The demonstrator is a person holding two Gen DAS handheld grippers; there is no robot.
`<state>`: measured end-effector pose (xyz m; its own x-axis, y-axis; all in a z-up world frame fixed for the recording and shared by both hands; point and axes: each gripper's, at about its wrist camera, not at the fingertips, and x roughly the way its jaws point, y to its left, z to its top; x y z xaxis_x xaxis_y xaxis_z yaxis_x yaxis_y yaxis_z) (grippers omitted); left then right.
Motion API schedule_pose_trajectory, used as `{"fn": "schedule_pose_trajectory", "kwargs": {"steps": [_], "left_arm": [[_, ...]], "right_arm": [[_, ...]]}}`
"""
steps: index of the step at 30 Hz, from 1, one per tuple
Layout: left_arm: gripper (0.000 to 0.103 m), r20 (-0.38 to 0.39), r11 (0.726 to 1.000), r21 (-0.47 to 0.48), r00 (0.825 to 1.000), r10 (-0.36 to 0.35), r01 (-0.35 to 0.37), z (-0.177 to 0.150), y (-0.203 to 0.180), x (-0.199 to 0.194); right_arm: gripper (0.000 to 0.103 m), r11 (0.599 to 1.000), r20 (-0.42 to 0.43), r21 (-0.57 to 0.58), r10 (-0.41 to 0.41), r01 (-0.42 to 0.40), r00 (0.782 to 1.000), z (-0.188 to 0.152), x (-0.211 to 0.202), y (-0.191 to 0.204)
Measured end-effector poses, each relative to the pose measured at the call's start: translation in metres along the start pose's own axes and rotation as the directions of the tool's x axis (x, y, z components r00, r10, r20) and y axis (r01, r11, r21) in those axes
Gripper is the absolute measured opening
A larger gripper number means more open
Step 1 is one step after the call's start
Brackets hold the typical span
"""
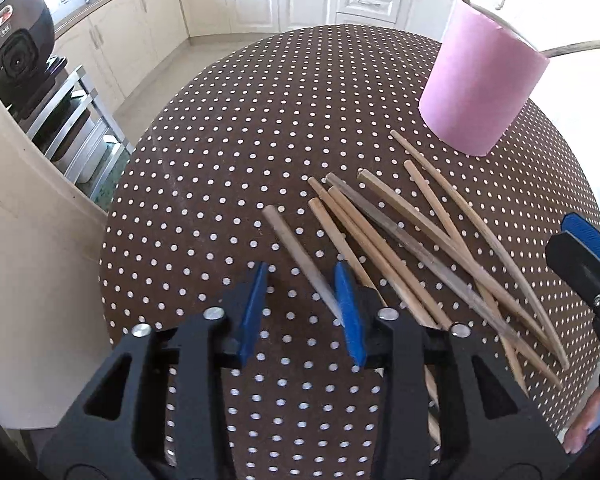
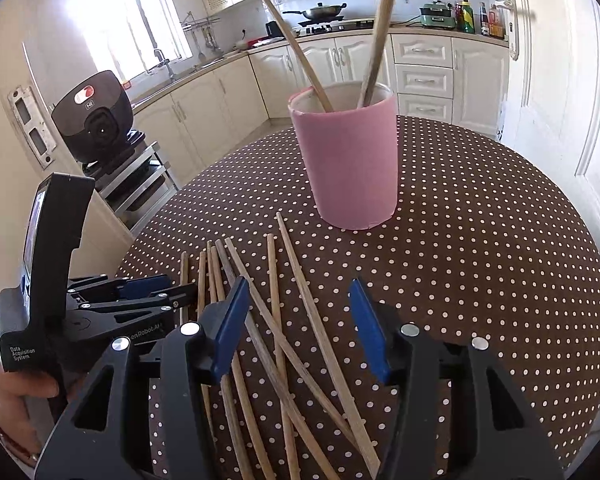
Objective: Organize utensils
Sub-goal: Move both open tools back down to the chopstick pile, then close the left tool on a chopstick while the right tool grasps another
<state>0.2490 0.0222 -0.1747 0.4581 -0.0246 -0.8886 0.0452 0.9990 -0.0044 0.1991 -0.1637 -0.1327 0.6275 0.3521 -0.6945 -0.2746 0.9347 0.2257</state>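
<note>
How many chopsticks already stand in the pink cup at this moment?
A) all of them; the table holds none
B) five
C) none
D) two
D: the right wrist view shows two chopsticks leaning out of the pink cup, while the rest of the chopsticks lie loose on the dotted tablecloth.

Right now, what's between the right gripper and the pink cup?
Loose chopsticks on the dotted tablecloth, between the right gripper and the pink cup, in the right wrist view.
</note>
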Motion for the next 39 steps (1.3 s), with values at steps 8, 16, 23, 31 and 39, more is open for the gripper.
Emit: {"fn": "schedule_pose_trajectory", "kwargs": {"steps": [8,16,23,31,39], "left_arm": [[0.007,-0.003,0.996,0.082,0.999,-0.043,0.043,-0.008,0.022,-0.004],[0.006,0.001,0.993,0.072,0.996,-0.092,0.092,-0.013,0.048,-0.007],[0.007,0.003,0.991,0.048,0.992,-0.122,0.122,-0.015,0.063,-0.006],[0.007,0.011,0.99,0.052,0.992,-0.129,0.128,-0.012,0.06,-0.004],[0.007,0.012,0.991,0.056,0.993,-0.119,0.118,0.003,0.056,0.005]], "right_arm": [[0.05,0.997,-0.043,-0.052,0.052,-0.054,0.998,0.004,0.014,0.028],[0.037,0.98,-0.161,-0.166,0.084,-0.11,0.983,0.004,0.052,0.076],[0.021,0.959,-0.237,-0.254,0.063,-0.124,0.969,0.01,0.081,0.104],[0.018,0.954,-0.278,-0.283,0.015,-0.097,0.96,0.011,0.099,0.106],[0.005,0.95,-0.282,-0.304,-0.017,-0.073,0.959,0.021,0.113,0.111]]}}
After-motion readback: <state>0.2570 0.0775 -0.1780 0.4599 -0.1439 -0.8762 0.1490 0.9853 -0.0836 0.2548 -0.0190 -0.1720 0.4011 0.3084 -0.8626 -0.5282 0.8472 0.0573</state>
